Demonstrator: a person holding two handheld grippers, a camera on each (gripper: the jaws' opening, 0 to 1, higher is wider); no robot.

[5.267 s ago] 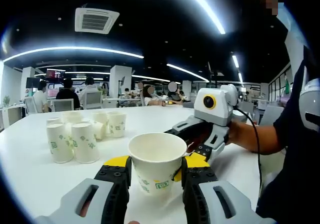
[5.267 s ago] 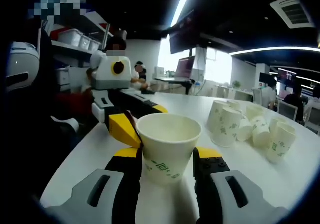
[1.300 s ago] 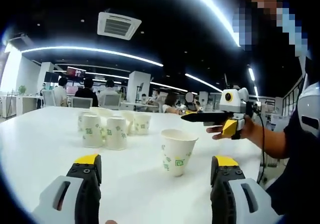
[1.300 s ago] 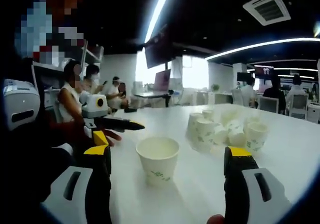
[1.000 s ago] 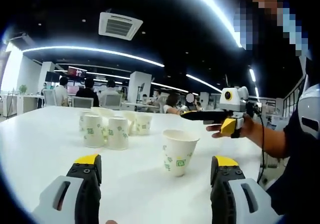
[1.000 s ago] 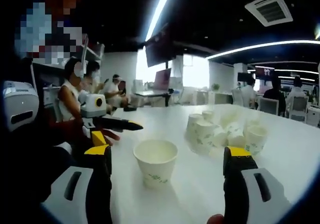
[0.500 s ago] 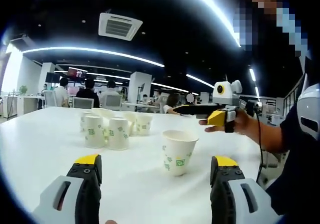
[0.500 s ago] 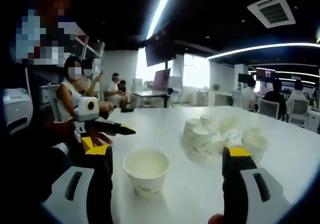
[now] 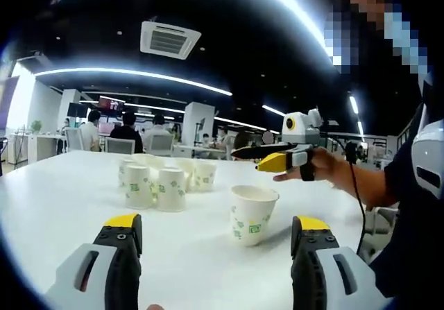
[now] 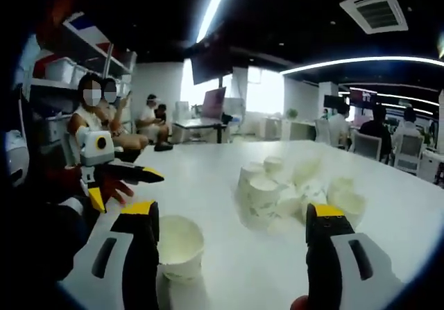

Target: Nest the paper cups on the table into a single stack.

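Both grippers had let go of the cup (image 9: 253, 214), which stood alone on the table (image 9: 55, 206), and with jaws spread wide the right gripper (image 10: 232, 244) had swung toward the cluster (image 10: 284, 192), probably to fetch another cup.

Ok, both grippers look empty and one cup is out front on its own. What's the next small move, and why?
Probably carry the right gripper on toward the cluster of cups and close on the nearest one. Its jaws stand open and empty, the cluster sits ahead of them, and the lone cup stands upright on the table, ready to receive it. The left gripper is open too.
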